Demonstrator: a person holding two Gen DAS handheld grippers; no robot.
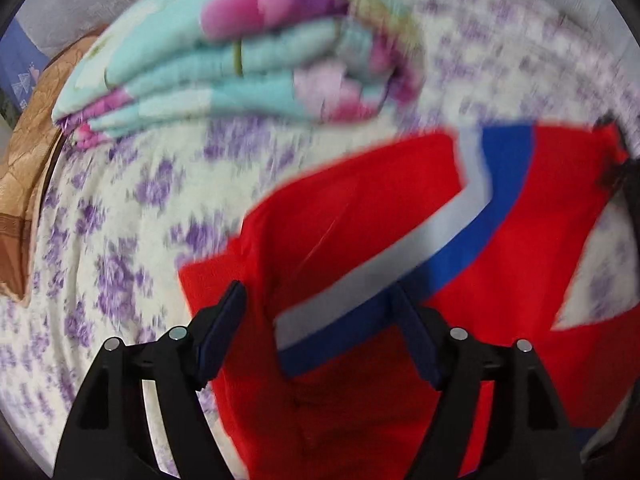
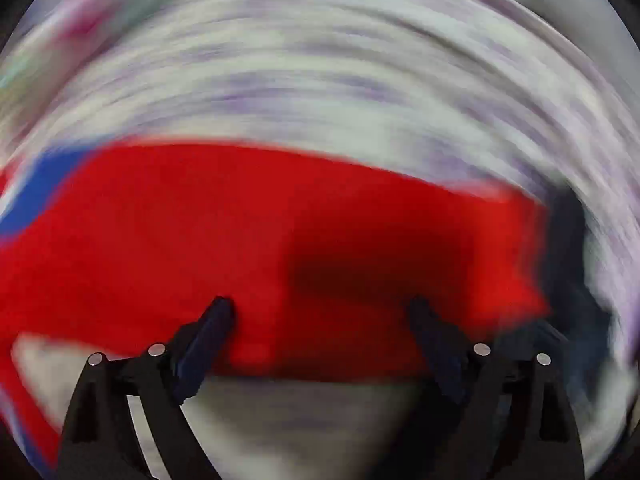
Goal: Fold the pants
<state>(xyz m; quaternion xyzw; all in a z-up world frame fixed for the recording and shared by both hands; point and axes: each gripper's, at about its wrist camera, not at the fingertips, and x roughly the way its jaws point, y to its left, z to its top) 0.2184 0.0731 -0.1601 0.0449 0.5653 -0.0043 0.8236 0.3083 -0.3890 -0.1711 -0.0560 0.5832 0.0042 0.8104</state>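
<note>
pants [image 1: 360,216] on bedsheet [image 1: 120,240] | folded quilt [image 1: 224,64] behind pants

- No text, label, brand or number could be read in either view.
- In the left wrist view, a blue surface [image 1: 20,68] at the far left edge carried small pale triangular marks [image 1: 23,85]; they were too small and blurred to tell whether they were a sign or plain pattern.
- The red pants [image 1: 340,248] bore a white and blue stripe [image 1: 452,236] only, with no lettering visible on it.
- The right wrist view was smeared with blur, and nothing legible showed there.
</note>
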